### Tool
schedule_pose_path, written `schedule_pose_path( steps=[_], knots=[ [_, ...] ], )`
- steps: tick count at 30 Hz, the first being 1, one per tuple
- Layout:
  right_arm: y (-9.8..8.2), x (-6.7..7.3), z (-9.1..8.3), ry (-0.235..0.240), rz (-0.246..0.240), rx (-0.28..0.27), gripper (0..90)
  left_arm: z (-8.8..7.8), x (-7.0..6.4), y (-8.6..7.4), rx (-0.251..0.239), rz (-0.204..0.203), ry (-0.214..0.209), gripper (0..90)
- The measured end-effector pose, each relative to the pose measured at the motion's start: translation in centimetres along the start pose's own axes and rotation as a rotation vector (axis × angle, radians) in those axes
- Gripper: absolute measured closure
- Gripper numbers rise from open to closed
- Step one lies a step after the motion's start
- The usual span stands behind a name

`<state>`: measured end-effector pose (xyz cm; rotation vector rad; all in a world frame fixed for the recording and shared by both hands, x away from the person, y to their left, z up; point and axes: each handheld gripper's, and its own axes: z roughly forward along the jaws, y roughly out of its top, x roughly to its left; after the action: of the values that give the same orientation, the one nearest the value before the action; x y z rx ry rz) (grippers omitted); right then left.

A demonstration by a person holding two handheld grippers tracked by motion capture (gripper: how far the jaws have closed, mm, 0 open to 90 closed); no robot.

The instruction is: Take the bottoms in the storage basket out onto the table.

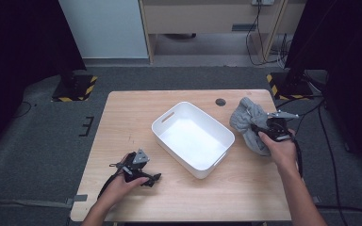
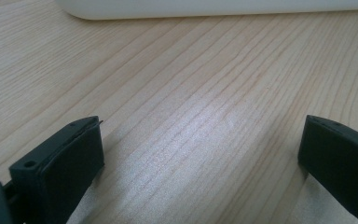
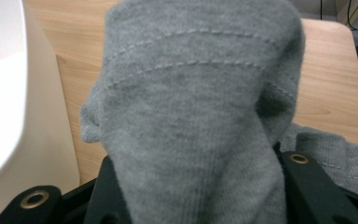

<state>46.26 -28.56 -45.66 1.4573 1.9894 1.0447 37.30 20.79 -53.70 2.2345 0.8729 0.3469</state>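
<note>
Grey cloth (image 3: 196, 116) is squeezed between the jaws of your right claw (image 1: 269, 126), bunched up at the right edge of the desk (image 1: 136, 117), just beside the white bin (image 1: 193, 139). Your left claw (image 1: 147, 175) is wide open with nothing in it, resting low on the wood near the front of the desk. I think the grab is done, but the bin has nothing inside yet, so you have to lift the cloth over its rim and let go.
</note>
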Motion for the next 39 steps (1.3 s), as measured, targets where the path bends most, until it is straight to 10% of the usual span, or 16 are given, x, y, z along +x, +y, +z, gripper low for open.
schedule_pose_path(
  steps=[25,39],
  knots=[
    [-2.5,0.0,2.6,0.000,0.025,0.105,50.8,0.0,0.0,0.0,0.000,0.001,-0.001,0.0],
    [-1.9,0.5,1.5,0.014,0.019,0.051,37.2,0.0,0.0,0.0,0.000,0.001,-0.001,0.0]
  ],
)
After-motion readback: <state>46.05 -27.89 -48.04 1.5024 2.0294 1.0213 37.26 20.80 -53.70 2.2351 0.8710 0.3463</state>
